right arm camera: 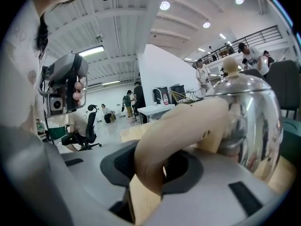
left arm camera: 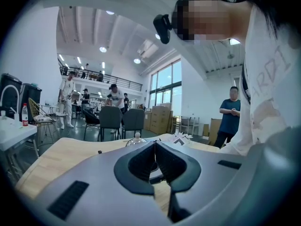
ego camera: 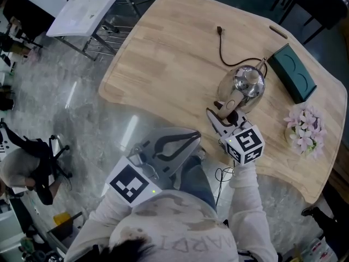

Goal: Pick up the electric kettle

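Observation:
The electric kettle (ego camera: 248,83) is shiny steel with a beige handle (ego camera: 232,101) and stands on the wooden table (ego camera: 169,64), near its front edge. My right gripper (ego camera: 222,112) reaches in from the front, its jaws shut on that handle. In the right gripper view the handle (right arm camera: 188,121) runs down between the dark pads of the right gripper (right arm camera: 153,160), with the kettle body (right arm camera: 249,121) close behind. My left gripper (ego camera: 193,140) hangs off the table's front edge, shut and holding nothing. The left gripper view shows the left gripper (left arm camera: 154,142) with its jaws together and the kettle's lid (left arm camera: 137,138) beyond them.
A dark green box (ego camera: 294,72) lies right of the kettle, and pale pink flowers (ego camera: 305,127) sit at the table's right edge. The kettle's black cord (ego camera: 221,45) trails toward the table's middle. A white folding table (ego camera: 87,7) stands at the far left. People stand in the background.

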Demonstrator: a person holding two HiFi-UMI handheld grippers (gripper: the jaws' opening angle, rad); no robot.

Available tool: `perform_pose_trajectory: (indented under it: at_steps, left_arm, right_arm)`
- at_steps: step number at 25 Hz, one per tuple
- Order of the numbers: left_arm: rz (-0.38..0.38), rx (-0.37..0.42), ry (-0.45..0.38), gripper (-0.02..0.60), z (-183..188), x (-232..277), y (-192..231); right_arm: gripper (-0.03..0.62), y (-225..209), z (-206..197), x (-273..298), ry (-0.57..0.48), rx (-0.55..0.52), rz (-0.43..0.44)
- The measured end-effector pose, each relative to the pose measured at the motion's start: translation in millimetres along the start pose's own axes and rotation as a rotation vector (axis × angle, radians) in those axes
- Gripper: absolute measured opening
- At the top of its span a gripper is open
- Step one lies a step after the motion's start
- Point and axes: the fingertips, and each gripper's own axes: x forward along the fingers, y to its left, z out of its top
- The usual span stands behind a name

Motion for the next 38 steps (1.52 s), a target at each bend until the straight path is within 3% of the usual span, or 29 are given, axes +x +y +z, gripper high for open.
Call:
perform_pose_trajectory:
  at_steps: [10,17,28,38]
  left_arm:
    - [0.0,0.02,-0.028,0.012,3.4,-24.7,-8.7]
    - [-0.014,0.03,-0.064,0.012,11.2,-57.3,-19.4]
    - [-0.066,0.048,-0.161,0.012,19.0,-153.7,-45.3]
    - [-0.146,0.099,-0.219,0.012,9.9,-245.3,-77.6]
  right_arm:
    - [0.121,15.1,31.7,-13.0,-0.029,-0.055,-0.026]
    - [0.121,53.7,52.8,-27.9,-0.044,-0.074,-0.04]
    - [0.121,178.6,86.2,-49.4,-0.054,-0.144,-0.081]
    - [0.121,304.7,92.0,-66.9,-0.069,-0.177,-0.132]
